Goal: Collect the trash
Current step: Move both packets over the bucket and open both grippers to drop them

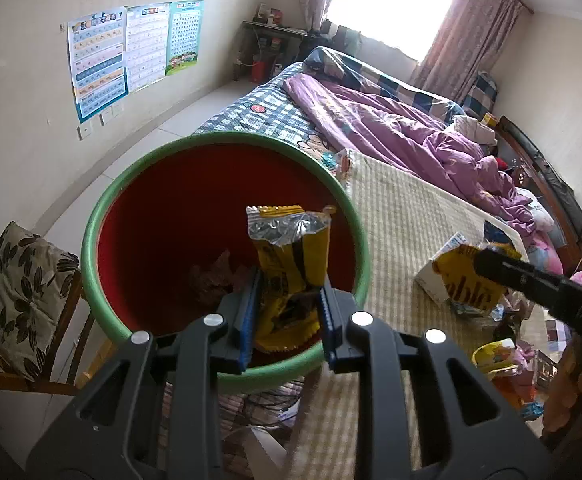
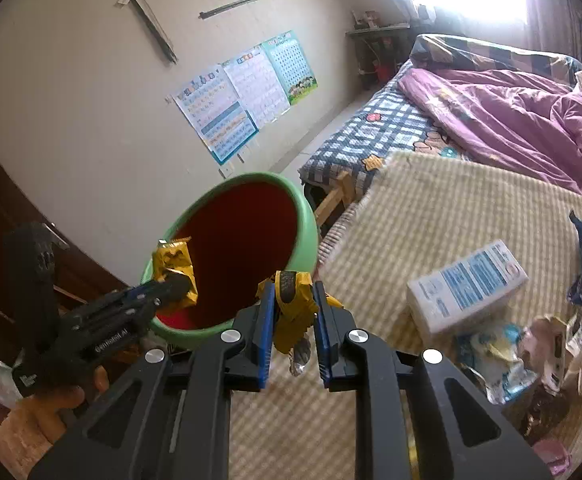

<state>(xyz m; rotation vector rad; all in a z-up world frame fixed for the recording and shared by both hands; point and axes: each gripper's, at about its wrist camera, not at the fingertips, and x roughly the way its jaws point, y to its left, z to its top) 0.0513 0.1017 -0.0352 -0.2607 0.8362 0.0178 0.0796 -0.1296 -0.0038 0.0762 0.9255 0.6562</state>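
A bin with a green rim and red inside stands beside the bed; crumpled trash lies at its bottom. My left gripper is shut on a yellow snack wrapper and holds it over the bin's mouth. In the right wrist view the bin is ahead and to the left, with the left gripper and its wrapper at its rim. My right gripper is shut on a crumpled yellow wrapper, just beside the bin's near edge, above the bed's checked blanket.
A white and blue carton lies on the beige blanket. More wrappers and trash pile up at the right. A purple quilt covers the far bed. A cushioned wooden chair stands left of the bin.
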